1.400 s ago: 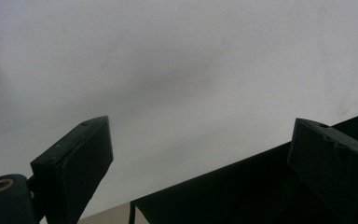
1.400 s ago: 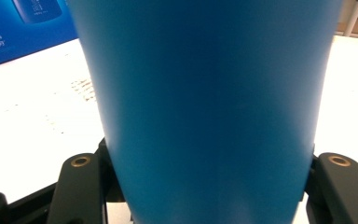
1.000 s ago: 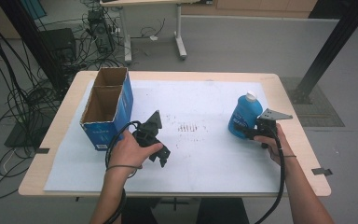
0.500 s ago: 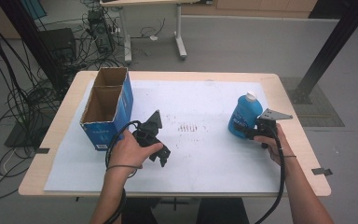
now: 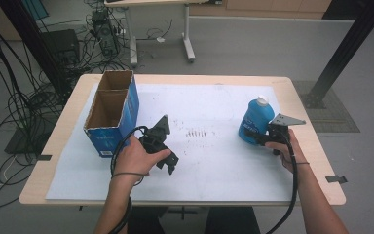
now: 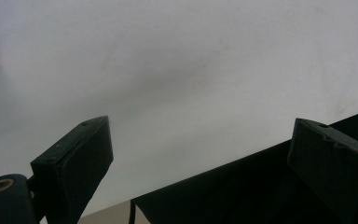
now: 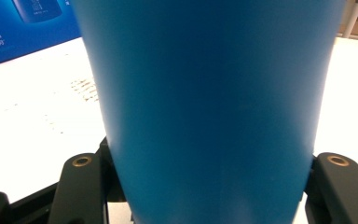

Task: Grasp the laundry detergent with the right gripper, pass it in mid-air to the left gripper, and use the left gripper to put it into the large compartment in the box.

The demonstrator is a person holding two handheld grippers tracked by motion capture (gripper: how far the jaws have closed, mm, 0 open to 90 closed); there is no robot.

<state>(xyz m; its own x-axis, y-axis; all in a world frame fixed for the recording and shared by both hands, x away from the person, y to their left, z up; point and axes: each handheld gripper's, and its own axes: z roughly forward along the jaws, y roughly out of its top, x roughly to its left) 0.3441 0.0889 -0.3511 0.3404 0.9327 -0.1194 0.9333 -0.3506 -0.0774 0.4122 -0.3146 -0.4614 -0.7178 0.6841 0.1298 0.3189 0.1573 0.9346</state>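
Change since earlier: nothing has shifted; both hands, the bottle and the box sit where they were a second ago.
Right gripper: the black two-jaw right gripper (image 5: 259, 138) is at the right of the table, held level and pointing left, its jaws clamped on the lower body of the bottle.
Bottle: the blue plastic bottle with a white cap (image 5: 253, 121) stands upright on the white sheet at the right; in the right gripper view its blue wall (image 7: 209, 107) sits between the two jaws, with a pad against each side.
Right hand: the person's right hand (image 5: 286, 150) grips the tool's handle from the near side, and a black cable trails back along the forearm.
Left gripper: the black two-jaw left gripper (image 5: 171, 164) is left of centre, tilted down toward the near edge; in the left gripper view its jaws (image 6: 205, 163) stand wide apart with nothing between them, above the bare sheet.
Left hand: the left hand (image 5: 137, 157) wraps around the tool's body.
Box: the open blue cardboard box with two compartments (image 5: 111, 113) stands at the far left, just left of the left hand.
Surface: the white paper sheet (image 5: 209, 161) covers the light wooden table (image 5: 316, 161); faint dark marks (image 5: 198, 132) lie at its centre, between the two tools.
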